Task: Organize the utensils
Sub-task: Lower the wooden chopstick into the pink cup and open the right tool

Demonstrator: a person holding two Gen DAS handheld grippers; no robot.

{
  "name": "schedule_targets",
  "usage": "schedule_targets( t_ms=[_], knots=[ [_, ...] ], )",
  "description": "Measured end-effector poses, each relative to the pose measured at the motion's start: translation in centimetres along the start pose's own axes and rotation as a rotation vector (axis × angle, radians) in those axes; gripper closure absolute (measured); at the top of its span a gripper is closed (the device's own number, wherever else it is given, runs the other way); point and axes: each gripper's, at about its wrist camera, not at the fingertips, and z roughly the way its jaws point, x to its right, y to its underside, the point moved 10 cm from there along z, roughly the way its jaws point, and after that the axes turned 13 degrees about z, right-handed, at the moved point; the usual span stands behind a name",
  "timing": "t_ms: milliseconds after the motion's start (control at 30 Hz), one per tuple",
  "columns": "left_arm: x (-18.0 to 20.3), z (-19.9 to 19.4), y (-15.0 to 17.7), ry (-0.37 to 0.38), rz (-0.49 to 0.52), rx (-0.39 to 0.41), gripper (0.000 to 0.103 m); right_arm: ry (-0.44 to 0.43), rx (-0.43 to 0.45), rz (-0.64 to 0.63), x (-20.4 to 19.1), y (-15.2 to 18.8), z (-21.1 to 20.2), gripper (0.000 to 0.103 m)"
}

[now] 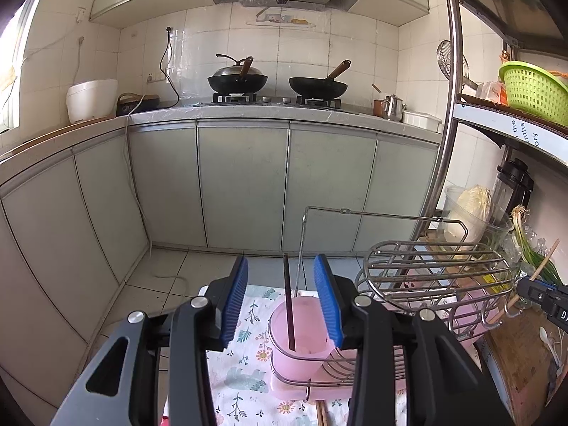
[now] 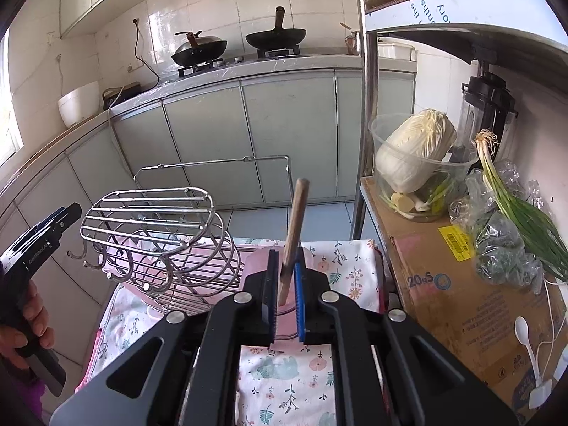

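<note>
Kitchen floor, floral cloth (image 2: 284, 387) under wire rack (image 2: 159, 234). Left gripper (image 1: 280, 301) jaws wide, dark chopstick (image 1: 289, 305) standing in pink cup (image 1: 301, 348) between them. Right gripper (image 2: 284, 284) clamps wooden chopstick (image 2: 294, 227), tip at 12 o'clock. Step: loading cup. Next: lower stick in, release.

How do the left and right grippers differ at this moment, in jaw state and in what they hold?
The left gripper has its jaws wide apart and holds nothing; a dark chopstick stands free between them in the pink cup. The right gripper has its jaws closed on a light wooden utensil, which tilts upward out of the grip. Both are black with blue ribbed pads and sit over the floral cloth near the wire rack.
</note>
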Motion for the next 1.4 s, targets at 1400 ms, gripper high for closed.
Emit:
schedule_targets(
  t_ms=[1400],
  knots=[
    [2.4,-5.2,7.2,0.081,0.02,-0.038,0.065,0.129,0.105,-0.03,0.3,7.5,-3.7,0.095]
  ],
)
